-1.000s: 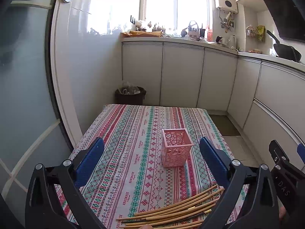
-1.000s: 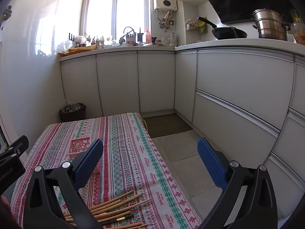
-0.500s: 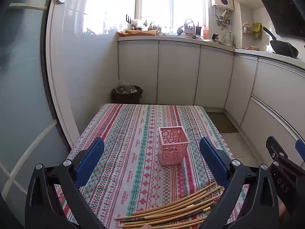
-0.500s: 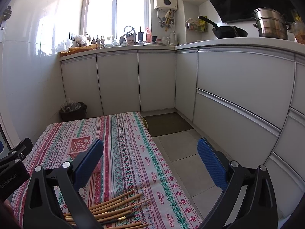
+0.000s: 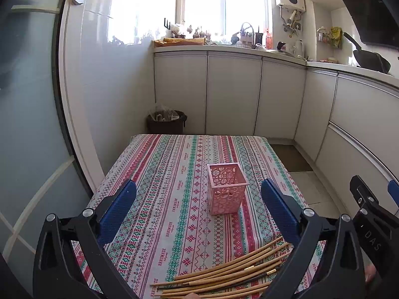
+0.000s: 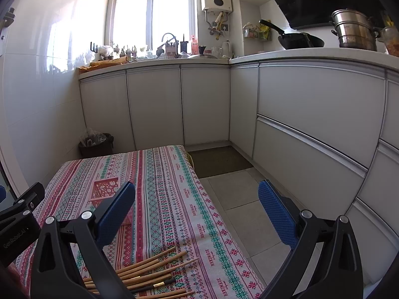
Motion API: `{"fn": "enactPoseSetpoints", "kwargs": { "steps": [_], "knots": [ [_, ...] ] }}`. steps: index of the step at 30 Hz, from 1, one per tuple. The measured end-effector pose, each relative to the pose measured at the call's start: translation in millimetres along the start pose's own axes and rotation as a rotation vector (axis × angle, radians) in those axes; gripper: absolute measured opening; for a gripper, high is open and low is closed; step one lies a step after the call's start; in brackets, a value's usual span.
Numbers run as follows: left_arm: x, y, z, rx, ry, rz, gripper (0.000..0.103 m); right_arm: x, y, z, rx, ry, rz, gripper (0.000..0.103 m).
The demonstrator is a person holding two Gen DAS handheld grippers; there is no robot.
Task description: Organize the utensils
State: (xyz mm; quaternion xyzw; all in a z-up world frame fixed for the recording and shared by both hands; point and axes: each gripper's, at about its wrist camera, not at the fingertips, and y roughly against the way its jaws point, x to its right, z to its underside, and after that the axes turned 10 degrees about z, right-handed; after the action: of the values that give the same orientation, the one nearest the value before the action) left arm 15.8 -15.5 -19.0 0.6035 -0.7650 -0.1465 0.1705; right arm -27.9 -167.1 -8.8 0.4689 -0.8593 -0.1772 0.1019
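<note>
Chopsticks (image 5: 224, 276) lie in a loose bundle at the near edge of the table (image 5: 159, 174), well apart from the pink holder (image 5: 227, 189) standing upright farther back, mid-cloth. The left gripper (image 5: 198, 205) hovers over the table, jaws spread and empty. The right gripper (image 6: 197, 210) hangs past the table's right edge over the floor (image 6: 239, 214), jaws also spread, holding nothing.

"HANDMADE" repeats along the tablecloth (image 5: 174, 204); "DAS" marks the right gripper (image 5: 371, 236).
</note>
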Motion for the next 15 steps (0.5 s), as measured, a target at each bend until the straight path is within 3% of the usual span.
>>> {"fn": "enactPoseSetpoints", "kwargs": {
  "steps": [12, 15],
  "knots": [
    [-0.4, -2.1, 0.2, -0.008, -0.001, -0.005, 0.096, 1.9, -0.7, 0.0, -0.006, -0.008, 0.005, 0.096],
    [2.0, -12.3, 2.7, -0.063, -0.035, 0.034, 0.096, 15.0, -5.2, -2.7, -0.035, -0.07, 0.008, 0.096]
  ]
}}
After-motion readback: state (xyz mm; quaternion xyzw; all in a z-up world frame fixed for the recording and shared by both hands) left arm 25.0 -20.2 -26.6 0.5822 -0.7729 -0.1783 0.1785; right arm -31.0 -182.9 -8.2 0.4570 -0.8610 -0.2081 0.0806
